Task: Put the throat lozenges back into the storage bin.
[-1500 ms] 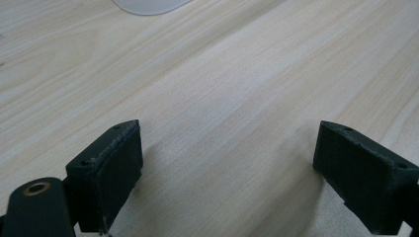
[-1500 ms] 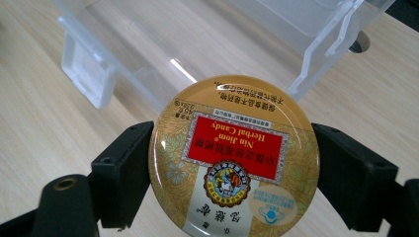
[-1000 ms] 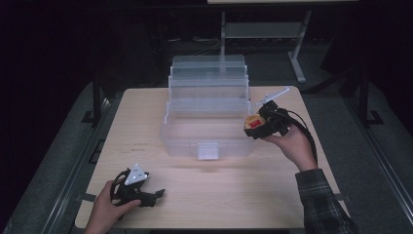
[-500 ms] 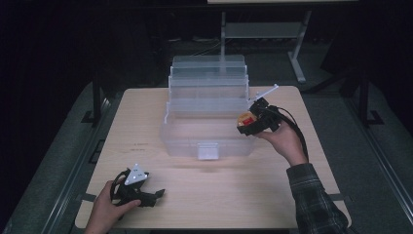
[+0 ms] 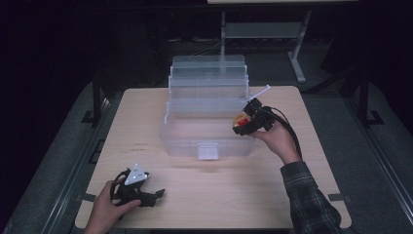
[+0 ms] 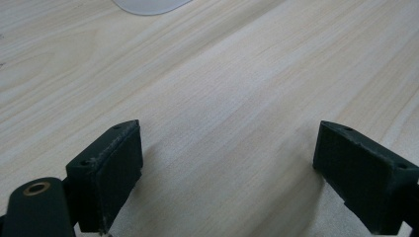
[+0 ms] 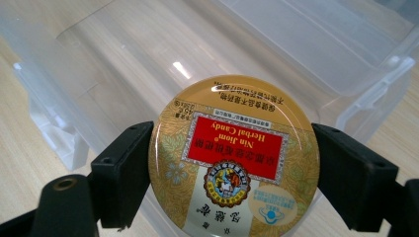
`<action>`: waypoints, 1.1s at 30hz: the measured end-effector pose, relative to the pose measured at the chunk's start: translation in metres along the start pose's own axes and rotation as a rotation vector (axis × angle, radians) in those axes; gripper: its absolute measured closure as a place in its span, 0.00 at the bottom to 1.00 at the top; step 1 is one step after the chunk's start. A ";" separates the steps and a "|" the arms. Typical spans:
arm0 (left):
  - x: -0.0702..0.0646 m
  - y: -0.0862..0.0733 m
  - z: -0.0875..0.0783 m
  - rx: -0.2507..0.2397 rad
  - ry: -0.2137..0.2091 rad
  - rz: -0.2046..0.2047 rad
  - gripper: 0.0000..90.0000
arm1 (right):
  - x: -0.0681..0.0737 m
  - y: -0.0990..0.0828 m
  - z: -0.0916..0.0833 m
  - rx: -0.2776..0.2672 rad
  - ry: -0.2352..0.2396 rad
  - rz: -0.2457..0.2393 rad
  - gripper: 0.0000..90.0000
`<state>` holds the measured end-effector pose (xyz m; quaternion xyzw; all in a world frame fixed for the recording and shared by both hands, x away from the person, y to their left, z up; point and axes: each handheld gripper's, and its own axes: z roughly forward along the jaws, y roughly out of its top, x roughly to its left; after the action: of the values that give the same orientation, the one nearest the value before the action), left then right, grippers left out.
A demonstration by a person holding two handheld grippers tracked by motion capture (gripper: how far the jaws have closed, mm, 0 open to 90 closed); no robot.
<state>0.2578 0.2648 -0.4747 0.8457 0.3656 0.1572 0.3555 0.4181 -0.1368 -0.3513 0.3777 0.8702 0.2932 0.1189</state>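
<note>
High view. The right gripper (image 5: pixel 242 123), carried in the person's right hand (image 5: pixel 275 139), holds a round herbal candy tin (image 5: pixel 240 120) over the right end of the clear plastic tiered storage box (image 5: pixel 207 105), whose trays stand fanned open toward the far side. The tin sits between the fingers with its printed lid facing up and toward the person, just above the lowest front tray; this placement suggests it is about to be set into that compartment. The left gripper (image 5: pixel 155 195) rests on the wooden table (image 5: pixel 311 170) near its front left corner, well apart from the box, apparently parked while the other hand works.

Left gripper view. The two black fingers (image 6: pixel 106 173) stand wide apart with bare table (image 6: pixel 222 98) between them: released, grasping nothing. A rounded corner of the box (image 6: pixel 148 5) shows beyond the fingertips.

Right gripper view. The fingers (image 7: pixel 123 170) are clenched on opposite edges of the tin (image 7: pixel 232 158), a grip across its width that keeps the flat tin level. Below and beyond the fingertips lie the box's transparent trays (image 7: pixel 316 39).
</note>
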 end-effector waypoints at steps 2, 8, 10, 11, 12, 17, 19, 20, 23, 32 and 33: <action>0.000 0.000 0.000 0.000 0.000 0.000 0.12 | 0.000 0.001 0.002 0.005 0.002 -0.001 0.22; 0.000 0.000 0.000 0.000 0.000 0.000 0.12 | 0.000 0.001 0.007 0.023 -0.001 -0.010 0.22; 0.000 0.000 0.000 0.000 0.000 0.000 0.12 | 0.000 0.001 0.008 0.026 -0.002 -0.008 0.22; 0.000 0.000 0.000 0.000 0.000 0.000 0.12 | 0.000 0.001 0.008 0.028 -0.003 -0.009 0.22; 0.000 0.000 0.000 0.000 0.000 0.000 0.12 | 0.000 0.001 0.008 0.031 -0.004 -0.009 0.22; 0.000 0.000 0.000 0.000 0.000 0.000 0.12 | -0.001 0.000 0.009 0.045 -0.006 -0.006 0.21; 0.000 0.000 0.000 0.000 0.000 0.000 0.12 | -0.001 0.000 0.009 0.044 -0.010 -0.004 0.20; 0.000 0.000 0.000 0.000 0.000 0.000 0.12 | -0.002 0.000 0.009 0.041 -0.008 -0.004 0.20; 0.000 0.000 0.000 0.000 0.000 0.000 0.12 | -0.002 0.000 0.007 0.037 -0.009 0.001 0.20; 0.000 0.000 0.000 0.000 0.000 0.000 0.12 | -0.002 -0.002 -0.001 0.023 -0.014 0.002 0.20; 0.000 0.000 0.000 0.000 0.000 0.000 0.12 | -0.003 -0.002 -0.002 0.019 -0.015 0.003 0.20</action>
<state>0.2579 0.2648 -0.4747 0.8458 0.3656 0.1570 0.3555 0.4175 -0.1408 -0.3508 0.3824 0.8715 0.2821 0.1215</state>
